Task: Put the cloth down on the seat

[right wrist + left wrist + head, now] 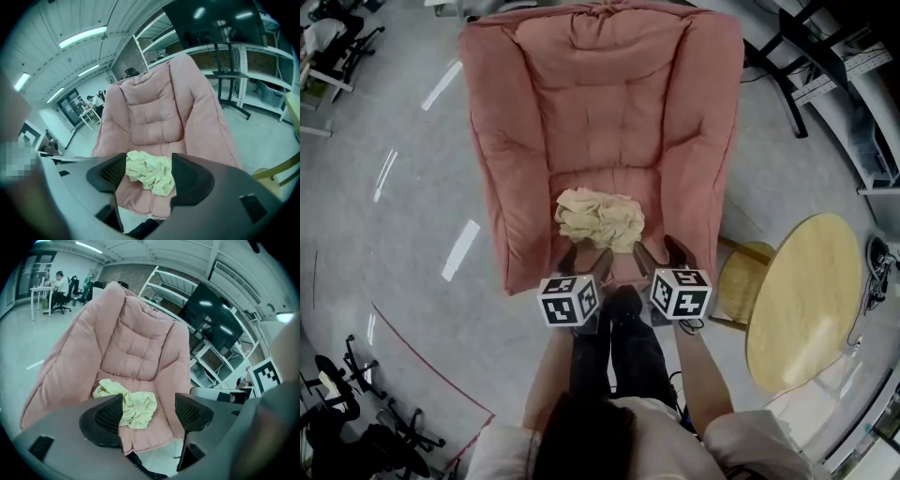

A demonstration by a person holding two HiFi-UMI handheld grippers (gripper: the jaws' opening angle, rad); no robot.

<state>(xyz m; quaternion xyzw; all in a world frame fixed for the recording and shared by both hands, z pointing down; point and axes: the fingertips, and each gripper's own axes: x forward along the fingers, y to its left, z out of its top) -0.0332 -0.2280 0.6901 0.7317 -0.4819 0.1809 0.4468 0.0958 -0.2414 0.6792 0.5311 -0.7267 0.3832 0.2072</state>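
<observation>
In the head view, the left gripper (586, 261) and the right gripper (662, 255) are side by side at the front edge of a pink armchair (600, 112). The cloth (598, 218), pale yellow and crumpled, lies on the seat just beyond both sets of jaws and touches neither. The marker cubes hide most of each gripper's body. The top of the armchair back is cut off by the frame. To the right of the right gripper is a round wooden table (806, 300), and a yellow stool (741, 279) is partly hidden under its edge.

In the left gripper view, the left gripper (151, 413) has its jaws wide apart with nothing clamped. The cloth (131, 406) lies on the seat ahead. Its left part is hidden behind the left pad (108, 417), and its right part shows in the gap. The shelving (206, 362) beyond the right jaw holds items too small to make out.

In the right gripper view, the right gripper (150, 177) is also open and holds nothing. The cloth (151, 172) shows in the gap between the jaws, lying loose on the seat cushion ahead. Its side edges are hidden behind both pads. The front of the seat is hidden by the gripper's body.
</observation>
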